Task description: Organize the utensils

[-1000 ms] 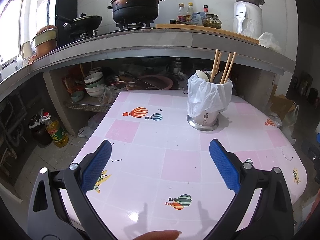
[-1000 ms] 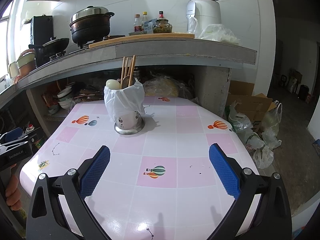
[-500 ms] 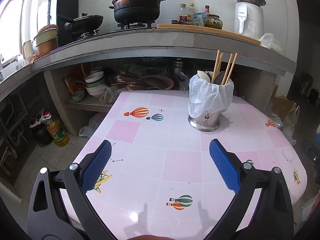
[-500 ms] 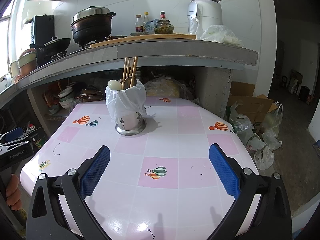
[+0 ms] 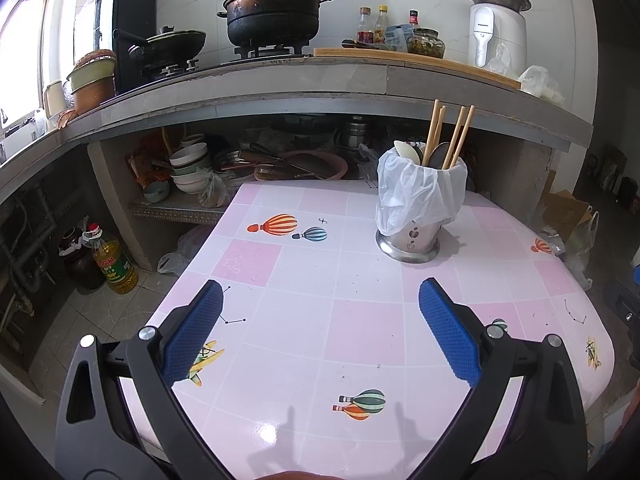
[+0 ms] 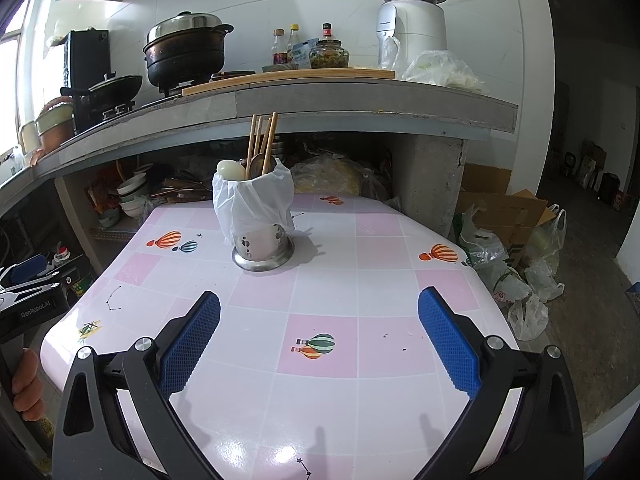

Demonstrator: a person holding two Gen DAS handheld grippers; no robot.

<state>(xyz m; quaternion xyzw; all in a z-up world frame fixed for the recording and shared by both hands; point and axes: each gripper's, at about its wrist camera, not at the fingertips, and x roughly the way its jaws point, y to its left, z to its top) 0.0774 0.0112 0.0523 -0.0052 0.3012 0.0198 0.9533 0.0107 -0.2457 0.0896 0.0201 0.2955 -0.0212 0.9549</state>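
A steel utensil holder (image 5: 412, 236) lined with a white plastic bag stands on the pink tiled table (image 5: 304, 320). It also shows in the right wrist view (image 6: 262, 244). Wooden chopsticks (image 5: 434, 132) and spoons (image 5: 406, 150) stand upright in it; the chopsticks (image 6: 262, 140) and a white spoon (image 6: 230, 169) show in the right wrist view too. My left gripper (image 5: 320, 308) is open and empty above the near table, short of the holder. My right gripper (image 6: 319, 314) is open and empty, also short of the holder.
A concrete counter (image 5: 320, 80) overhangs the table's far side, with a pot (image 5: 274, 12), bottles and an appliance (image 6: 412, 20). Bowls and pans sit on the shelf under it (image 5: 192, 168). An oil bottle (image 5: 114, 262) stands on the floor left. Bags and boxes (image 6: 512, 240) lie right.
Both grippers have drifted slightly, so the holder sits a little lower and further right in each view. Both stay open and empty.
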